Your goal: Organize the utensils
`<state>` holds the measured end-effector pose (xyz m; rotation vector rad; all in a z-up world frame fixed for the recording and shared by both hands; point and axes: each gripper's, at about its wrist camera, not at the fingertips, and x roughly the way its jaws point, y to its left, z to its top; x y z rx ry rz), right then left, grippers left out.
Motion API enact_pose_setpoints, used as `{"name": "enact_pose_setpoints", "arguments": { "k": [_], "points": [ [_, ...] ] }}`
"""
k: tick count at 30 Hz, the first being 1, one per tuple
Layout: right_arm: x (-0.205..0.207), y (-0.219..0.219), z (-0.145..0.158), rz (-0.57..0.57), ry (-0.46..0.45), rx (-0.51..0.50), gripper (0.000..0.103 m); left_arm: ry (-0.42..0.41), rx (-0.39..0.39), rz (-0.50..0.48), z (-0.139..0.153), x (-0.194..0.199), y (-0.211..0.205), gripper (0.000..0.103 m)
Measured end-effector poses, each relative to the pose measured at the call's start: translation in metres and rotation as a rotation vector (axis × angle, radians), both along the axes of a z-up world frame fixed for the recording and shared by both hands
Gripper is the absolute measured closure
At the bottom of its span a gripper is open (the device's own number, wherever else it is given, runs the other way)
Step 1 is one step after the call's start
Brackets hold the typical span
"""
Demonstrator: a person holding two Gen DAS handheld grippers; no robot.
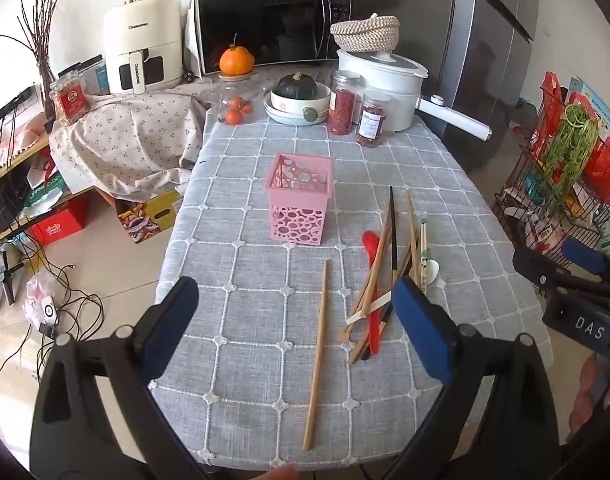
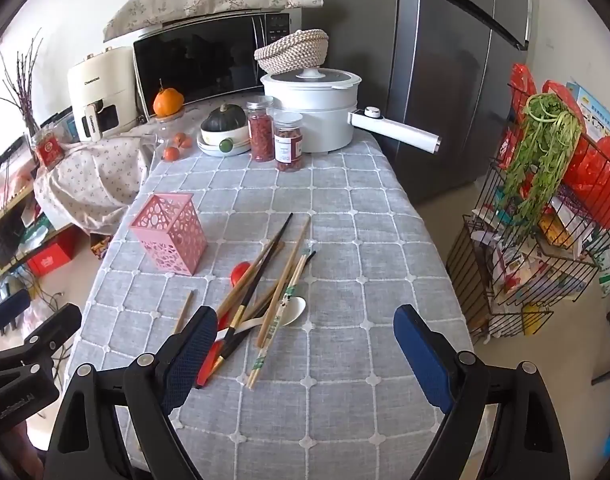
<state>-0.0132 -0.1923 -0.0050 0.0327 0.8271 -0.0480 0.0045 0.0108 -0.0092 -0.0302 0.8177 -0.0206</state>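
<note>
Kitchen table (image 1: 265, 360) under grey checked cloth | pink holder (image 1: 299, 200) upright mid-table, looks empty | loose chopstick (image 1: 317, 356) lies apart; pile of chopsticks (image 2: 273, 280) and spoons beside | likely light, stiff, thin, slippery: grip mid-shaft | left gripper (image 1: 301, 328), right gripper (image 2: 305, 344) both spread wide, holding nothing | pile overlaps; red spoon (image 1: 373, 280) partly hidden.

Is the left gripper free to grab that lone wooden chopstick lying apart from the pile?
Probably yes. The left gripper is open and empty, and the lone chopstick lies flat on the tablecloth right between its fingers' line of view, apart from the pile, with nothing over it.
</note>
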Motion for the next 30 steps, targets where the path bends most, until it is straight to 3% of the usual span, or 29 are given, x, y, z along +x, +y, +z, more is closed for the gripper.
{"name": "enact_pose_setpoints", "arguments": {
  "k": [30],
  "points": [
    [0.0001, 0.0013, -0.0027, 0.000, 0.001, -0.001, 0.012, 0.005, -0.005, -0.003, -0.0042, 0.0005, -0.0023, 0.006]
  ]
}}
